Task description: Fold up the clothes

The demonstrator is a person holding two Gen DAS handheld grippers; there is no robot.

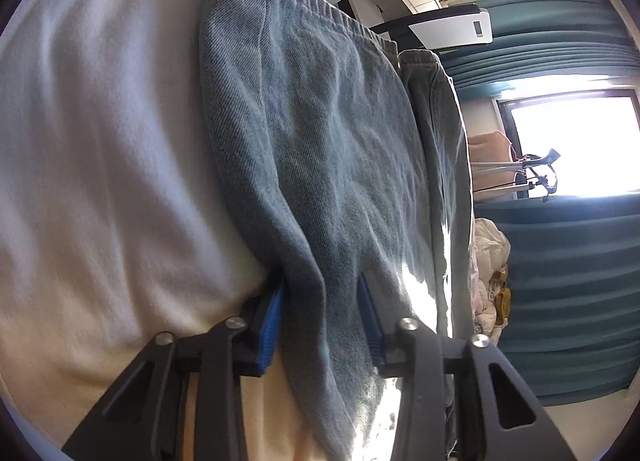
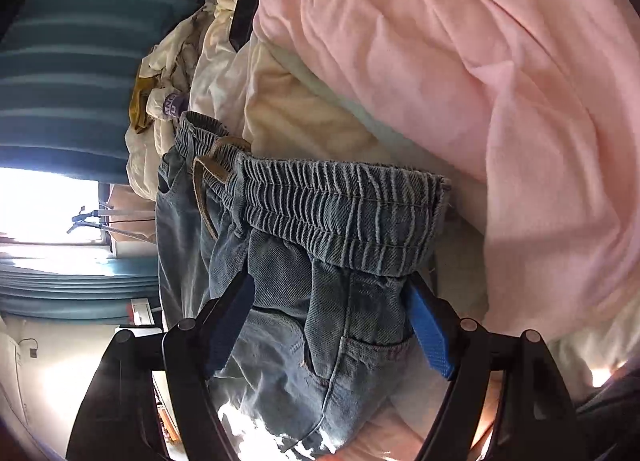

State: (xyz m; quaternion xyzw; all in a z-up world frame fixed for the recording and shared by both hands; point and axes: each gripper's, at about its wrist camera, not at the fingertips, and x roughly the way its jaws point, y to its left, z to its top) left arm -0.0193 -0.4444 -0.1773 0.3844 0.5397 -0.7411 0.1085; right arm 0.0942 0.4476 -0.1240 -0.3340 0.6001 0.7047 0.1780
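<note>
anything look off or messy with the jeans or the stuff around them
Nothing looks damaged. The denim jeans are bunched rather than flat, elastic waistband scrunched, with the right tool and left tool each clamped on a fold. Behind them lies an unsorted heap of cream clothes and a rumpled pink fabric.

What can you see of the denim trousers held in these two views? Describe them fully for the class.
The denim trousers are faded light blue twill with a gathered elastic waistband, a tan drawstring and stitched pockets. They look lifted, sunlit at their lower edge. The right tongs straddle bunched cloth just below the waistband; the left tongs close on a fold. White cloth lies behind them, and pink fabric beside them.
</note>
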